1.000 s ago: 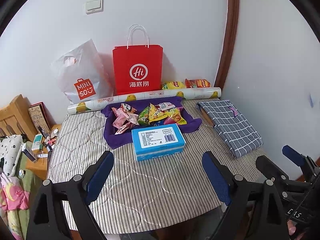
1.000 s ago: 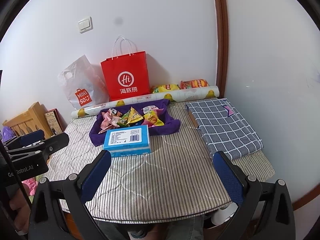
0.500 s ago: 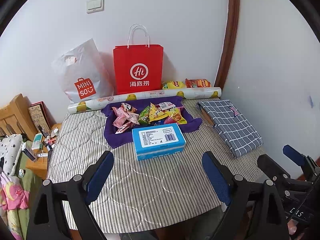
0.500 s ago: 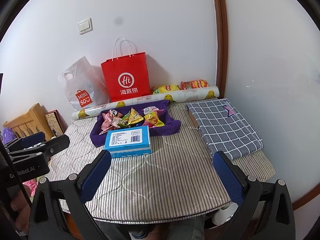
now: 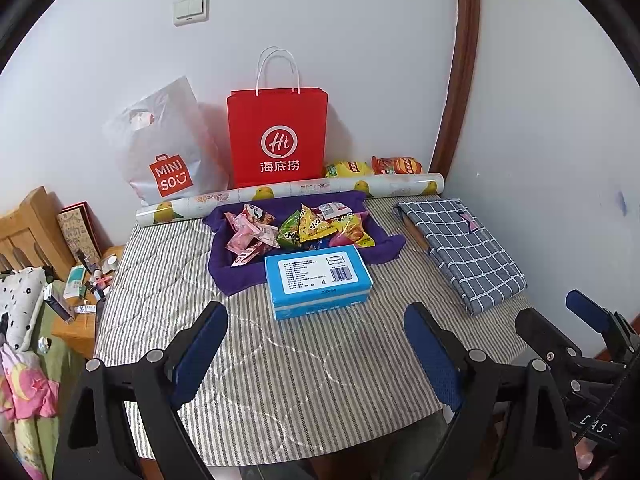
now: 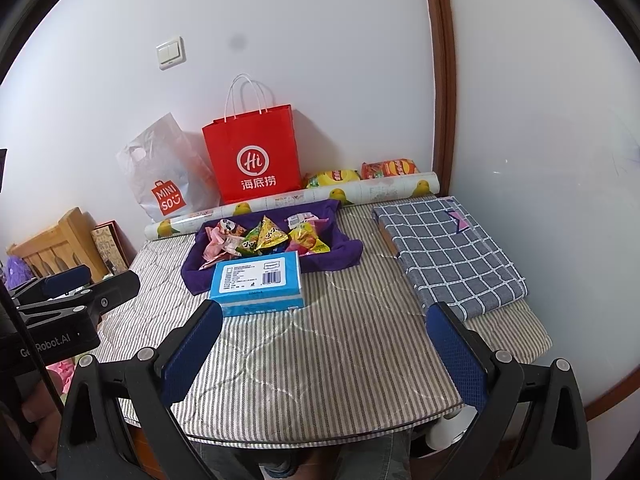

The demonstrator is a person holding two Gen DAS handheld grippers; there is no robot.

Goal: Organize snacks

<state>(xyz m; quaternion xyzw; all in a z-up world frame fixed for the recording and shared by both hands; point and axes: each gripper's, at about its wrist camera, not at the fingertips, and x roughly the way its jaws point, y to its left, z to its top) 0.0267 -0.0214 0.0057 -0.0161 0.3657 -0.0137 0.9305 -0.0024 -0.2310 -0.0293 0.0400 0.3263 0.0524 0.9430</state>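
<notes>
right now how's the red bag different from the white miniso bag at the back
The red bag is stiff paper, standing upright and square with white rope handles; the white bag is soft plastic, slumped and crinkled, with a cut-out handle hole. The red one carries a white "Hi" circle logo, the white one a small red logo. Both lean against the wall behind the patterned roll.

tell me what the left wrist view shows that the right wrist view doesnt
Only the left wrist view: a low wooden stand cluttered with small bottles, a spotted cloth, and the right gripper at its right edge.
Only the right wrist view: a purple plush toy and the left gripper at its left edge.
Both: the striped table cover, the blue box in front of snack packets on a purple cloth, the red paper bag, the white plastic bag and the checked folded cloth. Both grippers are open and empty.
</notes>
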